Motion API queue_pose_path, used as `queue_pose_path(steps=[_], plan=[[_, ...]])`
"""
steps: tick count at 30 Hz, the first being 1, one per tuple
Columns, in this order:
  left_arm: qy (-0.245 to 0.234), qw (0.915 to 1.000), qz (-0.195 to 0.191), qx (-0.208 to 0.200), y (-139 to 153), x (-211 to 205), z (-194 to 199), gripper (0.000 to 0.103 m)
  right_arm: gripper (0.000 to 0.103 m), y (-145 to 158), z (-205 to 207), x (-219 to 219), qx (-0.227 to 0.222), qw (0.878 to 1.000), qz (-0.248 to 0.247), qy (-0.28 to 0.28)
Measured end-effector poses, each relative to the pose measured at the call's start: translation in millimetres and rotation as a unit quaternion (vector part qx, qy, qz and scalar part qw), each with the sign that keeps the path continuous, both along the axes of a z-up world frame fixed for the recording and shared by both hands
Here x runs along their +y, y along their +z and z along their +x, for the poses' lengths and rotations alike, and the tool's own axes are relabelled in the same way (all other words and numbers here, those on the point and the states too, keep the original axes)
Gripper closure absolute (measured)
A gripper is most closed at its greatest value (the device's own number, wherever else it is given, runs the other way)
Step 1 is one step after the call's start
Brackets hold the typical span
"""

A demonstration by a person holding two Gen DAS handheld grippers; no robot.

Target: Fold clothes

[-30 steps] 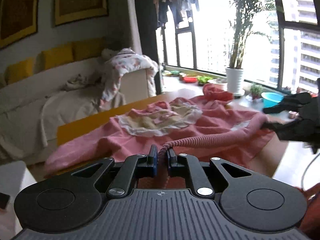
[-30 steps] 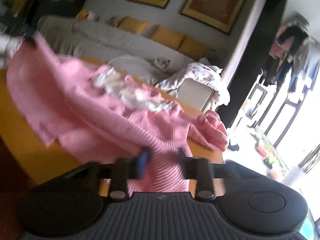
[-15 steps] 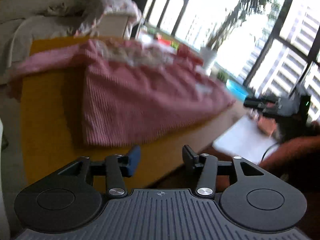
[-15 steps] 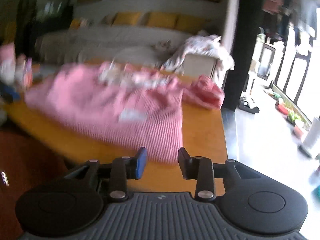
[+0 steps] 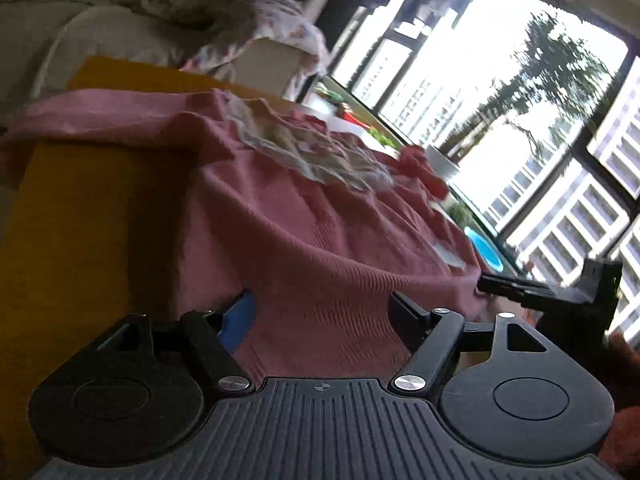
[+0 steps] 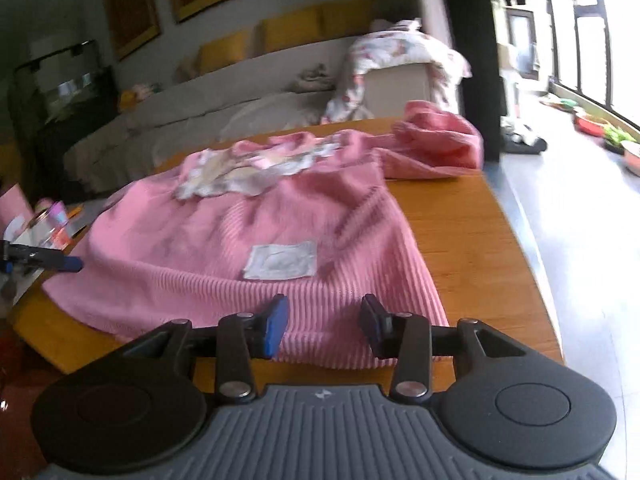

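Right wrist view showed the sofa (image 6: 240, 80) as the largest thing, running along the far wall behind the worktop (image 6: 472, 240). The wooden worktop filled the middle ground, and the pink sweater (image 6: 208, 248) lay spread flat across most of it, collar towards the sofa and ribbed hem at the near edge. A floral quilt (image 6: 400, 52) was draped over a box at the far end of the worktop. A second, crumpled pink garment (image 6: 436, 144) sat on the worktop touching the sweater's far right corner. A pale patterned panel (image 6: 248, 168) covered the sweater's chest, and a small white label (image 6: 282, 260) lay on the sweater near its hem.

The right hand-held gripper (image 6: 323, 326) hovered at the hem, its jaws apart and opening, with the hem's edge seen between them but neither pad pressing on it. The left hand-held gripper (image 5: 322, 312) was at the sweater's other hem corner, its jaws wide apart and opening, the knit showing between them untouched; in the right view it appeared at the far left edge of the sweater. The left view was blurred, with a bright window (image 5: 520, 120) beyond the worktop.
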State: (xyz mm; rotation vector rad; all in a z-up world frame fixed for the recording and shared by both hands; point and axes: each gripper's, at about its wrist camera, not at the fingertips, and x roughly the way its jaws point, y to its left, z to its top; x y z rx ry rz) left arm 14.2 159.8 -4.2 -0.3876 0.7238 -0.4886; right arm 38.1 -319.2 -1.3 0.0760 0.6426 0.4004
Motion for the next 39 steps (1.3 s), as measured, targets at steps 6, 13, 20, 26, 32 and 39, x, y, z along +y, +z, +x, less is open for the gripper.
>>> queue_pose_path(steps=[6, 13, 20, 26, 32, 39], plan=[[0.02, 0.9996, 0.02, -0.004, 7.1, 1.3, -6.6, 0.019, 0.062, 12.8, -31.4, 19.4, -0.052, 0.995, -0.086, 0.028], [-0.078, 0.9947, 0.044, -0.05, 25.1, -29.9, -35.3, 0.008, 0.063, 22.5, -46.1, 26.6, -0.058, 0.993, -0.072, 0.069], [-0.09, 0.9954, 0.03, -0.016, 10.3, -46.8, -13.3, 0.007, 0.063, 2.3, 2.2, -3.0, 0.012, 0.999, 0.035, -0.018], [-0.101, 0.9944, 0.028, 0.008, 3.5, -33.5, -30.3, 0.007, 0.057, 13.2, -23.0, 14.0, 0.023, 0.998, -0.027, 0.043], [-0.094, 0.9952, 0.027, -0.013, 18.1, -21.6, -21.9, 0.007, 0.056, 78.2, 46.4, 66.4, -0.014, 0.993, -0.008, 0.12], [-0.085, 0.9963, -0.012, 0.005, 1.3, -22.9, -5.7, 0.007, 0.056, 91.1, 190.6, 175.7, 0.01, 0.977, -0.032, 0.208]])
